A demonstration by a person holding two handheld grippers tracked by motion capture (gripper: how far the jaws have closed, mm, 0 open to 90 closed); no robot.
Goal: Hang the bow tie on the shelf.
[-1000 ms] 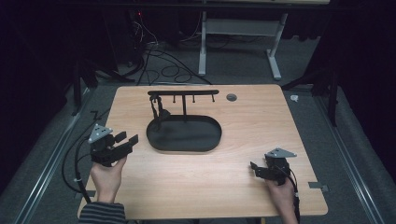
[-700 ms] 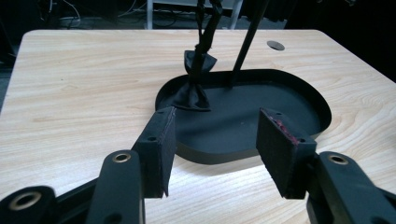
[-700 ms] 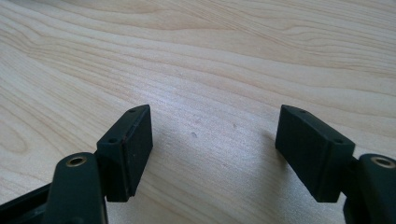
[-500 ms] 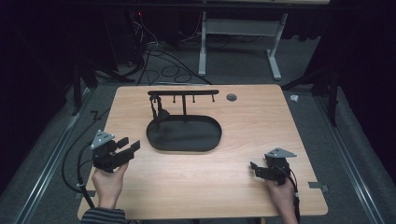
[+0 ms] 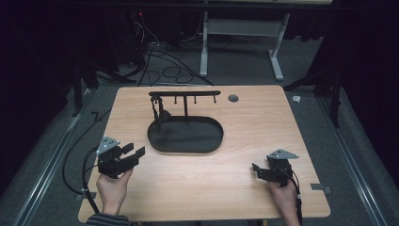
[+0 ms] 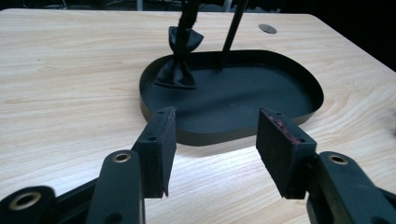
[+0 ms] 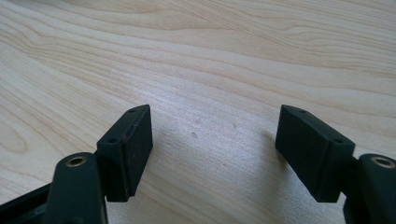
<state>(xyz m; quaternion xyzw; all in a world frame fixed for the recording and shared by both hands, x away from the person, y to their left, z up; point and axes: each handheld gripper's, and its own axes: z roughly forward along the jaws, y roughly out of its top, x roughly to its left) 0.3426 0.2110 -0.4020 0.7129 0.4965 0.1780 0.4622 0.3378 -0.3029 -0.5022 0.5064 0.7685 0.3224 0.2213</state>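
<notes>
A black oval tray (image 5: 193,136) lies at the middle of the wooden table, with a black hook rack (image 5: 185,94) rising from its far side. A small black fabric piece (image 5: 162,115) hangs from the rack's left end down to the tray floor. My left gripper (image 5: 133,154) is open at the table's near left and points at the tray. In the left gripper view its open gripper (image 6: 215,140) frames the tray rim (image 6: 289,107) and the fabric piece (image 6: 180,70). My right gripper (image 5: 258,170) is open at the near right, and in its own view the gripper (image 7: 212,140) stands over bare wood.
A round cable hole (image 5: 233,98) sits near the table's far edge. A small metal plate (image 5: 320,188) lies by the near right corner. Cables (image 5: 155,56) and a desk frame (image 5: 240,37) are on the floor beyond the table.
My left gripper has drawn back a little toward the near edge of the table. The right gripper has stayed where it was.
</notes>
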